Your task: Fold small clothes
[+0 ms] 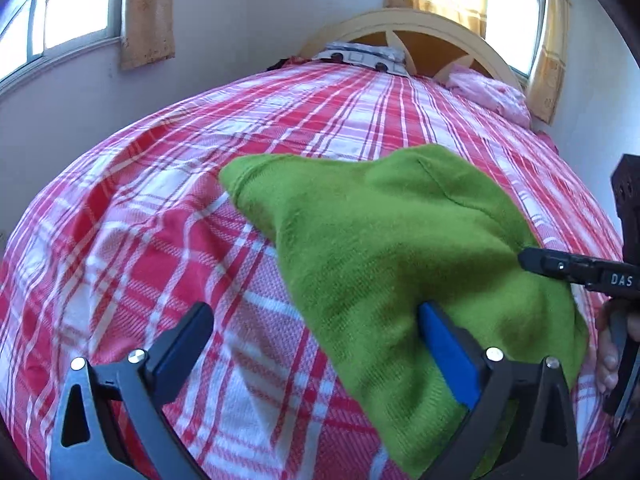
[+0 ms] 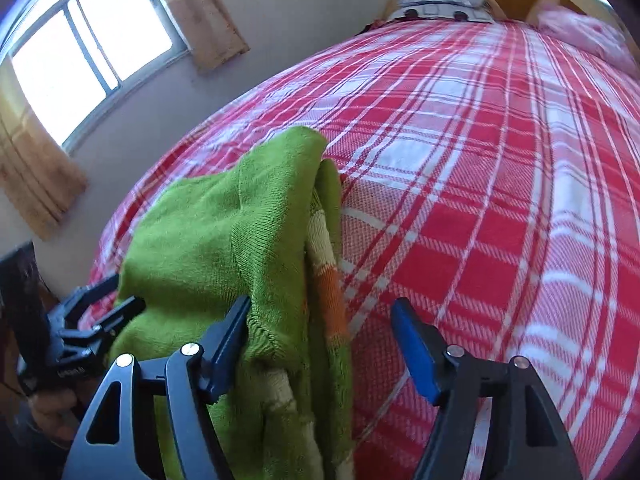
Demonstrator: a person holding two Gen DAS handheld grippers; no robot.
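Note:
A small green knitted sweater (image 1: 384,248) lies partly folded on the red-and-white plaid bed cover (image 1: 160,240). In the right wrist view the sweater (image 2: 224,232) shows an orange and cream striped part (image 2: 328,280) along its right edge. My left gripper (image 1: 316,344) is open; its right finger (image 1: 448,352) rests against the sweater's near edge, its left finger over the cover. My right gripper (image 2: 320,340) is open, with its left finger (image 2: 228,344) touching the sweater. The right gripper's tip (image 1: 536,260) shows in the left wrist view, against the sweater's right side. The left gripper (image 2: 100,312) shows at the sweater's left.
The bed cover (image 2: 480,200) spreads far to the right and back. A curved headboard (image 1: 420,28) with a patterned pillow (image 1: 364,56) and a pink pillow (image 1: 492,92) stands at the far end. A wall with curtained windows (image 2: 80,56) runs along the left.

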